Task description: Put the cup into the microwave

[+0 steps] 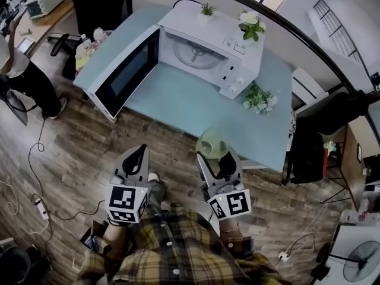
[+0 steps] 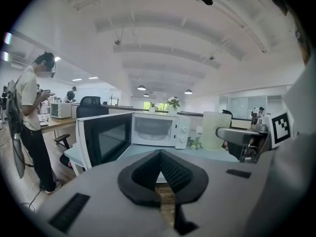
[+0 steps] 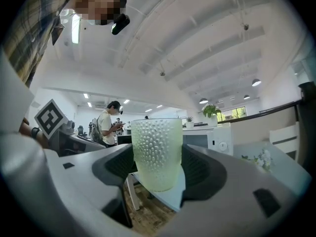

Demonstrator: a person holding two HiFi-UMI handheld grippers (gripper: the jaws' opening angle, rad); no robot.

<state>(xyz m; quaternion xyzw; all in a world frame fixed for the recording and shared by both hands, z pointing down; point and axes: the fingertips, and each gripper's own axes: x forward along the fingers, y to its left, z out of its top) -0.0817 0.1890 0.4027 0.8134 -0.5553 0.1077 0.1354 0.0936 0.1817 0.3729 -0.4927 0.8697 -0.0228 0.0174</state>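
Note:
A pale green dimpled cup [image 3: 156, 152] stands upright between the jaws of my right gripper [image 3: 157, 169], which is shut on it. In the head view the cup [image 1: 212, 143] sits just off the near edge of the blue table [image 1: 196, 103], held by the right gripper [image 1: 217, 159]. The white microwave [image 1: 205, 49] stands at the back of the table with its door [image 1: 122, 73] swung wide open to the left and its cavity [image 1: 193, 51] showing a glass turntable. My left gripper [image 1: 135, 159] hangs over the floor, shut and holding nothing; its jaws [image 2: 160, 174] meet.
Small potted plants [image 1: 250, 24] stand on top of the microwave and a flower bunch [image 1: 259, 98] lies on the table to its right. A person [image 1: 24, 82] stands at the far left by a desk. Cables and a power strip [image 1: 38, 206] lie on the wooden floor.

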